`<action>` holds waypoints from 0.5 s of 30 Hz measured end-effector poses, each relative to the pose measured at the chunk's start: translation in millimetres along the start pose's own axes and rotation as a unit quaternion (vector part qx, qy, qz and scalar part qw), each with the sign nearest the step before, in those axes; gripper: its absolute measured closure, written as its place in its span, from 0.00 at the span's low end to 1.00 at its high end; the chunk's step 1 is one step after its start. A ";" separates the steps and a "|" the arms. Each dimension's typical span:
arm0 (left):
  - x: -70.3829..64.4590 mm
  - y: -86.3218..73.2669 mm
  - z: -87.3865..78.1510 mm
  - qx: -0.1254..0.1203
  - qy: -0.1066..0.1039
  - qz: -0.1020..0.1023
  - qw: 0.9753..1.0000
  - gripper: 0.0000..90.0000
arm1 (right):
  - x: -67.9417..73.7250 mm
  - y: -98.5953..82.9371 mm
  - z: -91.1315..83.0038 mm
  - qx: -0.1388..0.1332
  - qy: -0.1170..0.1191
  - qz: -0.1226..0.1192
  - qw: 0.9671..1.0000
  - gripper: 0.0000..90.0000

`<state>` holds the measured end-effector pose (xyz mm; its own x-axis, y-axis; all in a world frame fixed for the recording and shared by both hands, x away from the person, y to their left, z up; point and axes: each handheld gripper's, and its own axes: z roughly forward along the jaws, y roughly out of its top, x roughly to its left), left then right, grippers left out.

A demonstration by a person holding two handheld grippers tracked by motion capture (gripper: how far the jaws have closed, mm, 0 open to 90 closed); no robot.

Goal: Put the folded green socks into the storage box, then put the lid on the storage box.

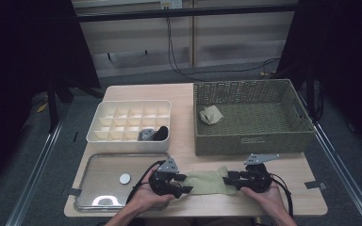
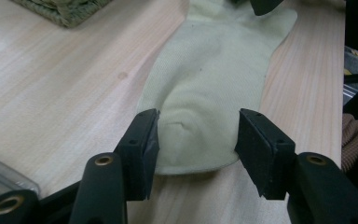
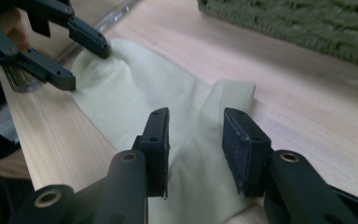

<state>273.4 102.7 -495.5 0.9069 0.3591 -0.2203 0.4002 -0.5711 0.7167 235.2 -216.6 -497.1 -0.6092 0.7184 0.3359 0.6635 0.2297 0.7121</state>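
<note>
Nearest the person, a pale green sock [image 1: 209,182] lies flat along the front strip of the wooden table [image 1: 188,106], close to the front edge. The left gripper [image 1: 183,183] stands at one end of it, jaws apart and straddling the rounded end; the left gripper view shows the pads either side of the cloth with gaps between, nothing clamped. The right gripper [image 1: 227,181] sits at the other end, jaws parted over the sock [image 3: 135,98]; whether the pads touch the cloth cannot be told. Both hands rest at the table's front edge, so little free board is left behind them.

Left of the sock lies a shallow clear tray [image 1: 90,162], reaching nearly to the front left corner, with a small white disc [image 1: 125,178] in it. Its near rim is partly covered by the left hand.

Beyond, a white divided box [image 1: 99,117] holds a grey item [image 1: 146,134] and a black one [image 1: 161,133] in its near right cells; both are too small to identify. Just beside it to the right, a woven green basket [image 1: 245,141] fills the far right, its wall near the right edge, with a bundled green cloth [image 1: 210,114] inside. A narrow bare lane runs between box and basket.
</note>
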 end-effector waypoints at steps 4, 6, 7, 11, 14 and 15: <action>2.8 1.1 -6.3 -0.008 0.008 -0.011 1.000 0.38 | 0.1 1.9 0.5 -0.003 -0.005 0.001 1.000 0.59; 2.9 2.2 -8.3 -0.011 0.013 -0.012 1.000 0.35 | 0.1 3.4 -0.1 -0.005 -0.005 0.002 1.000 0.55; 2.4 3.1 -9.0 -0.012 0.013 -0.014 1.000 0.32 | 0.1 4.3 -0.5 -0.010 -0.007 0.002 1.000 0.53; 4.1 5.9 -12.5 -0.015 0.012 -0.016 1.000 0.28 | -0.1 7.0 -2.2 -0.017 -0.002 0.008 1.000 0.49; 6.3 5.0 -15.3 -0.012 0.013 -0.013 1.000 0.24 | -1.4 8.4 -3.0 -0.018 0.005 0.013 1.000 0.45; 7.4 4.4 -16.2 -0.013 0.012 -0.016 1.000 0.22 | -1.8 8.9 -3.4 -0.021 0.008 0.013 1.000 0.45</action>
<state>279.7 114.9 -483.2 0.8902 0.3945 -0.2280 0.4251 -0.5392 0.7270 240.7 -218.0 -489.3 -0.5983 0.7136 0.3644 0.6608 0.1822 0.7281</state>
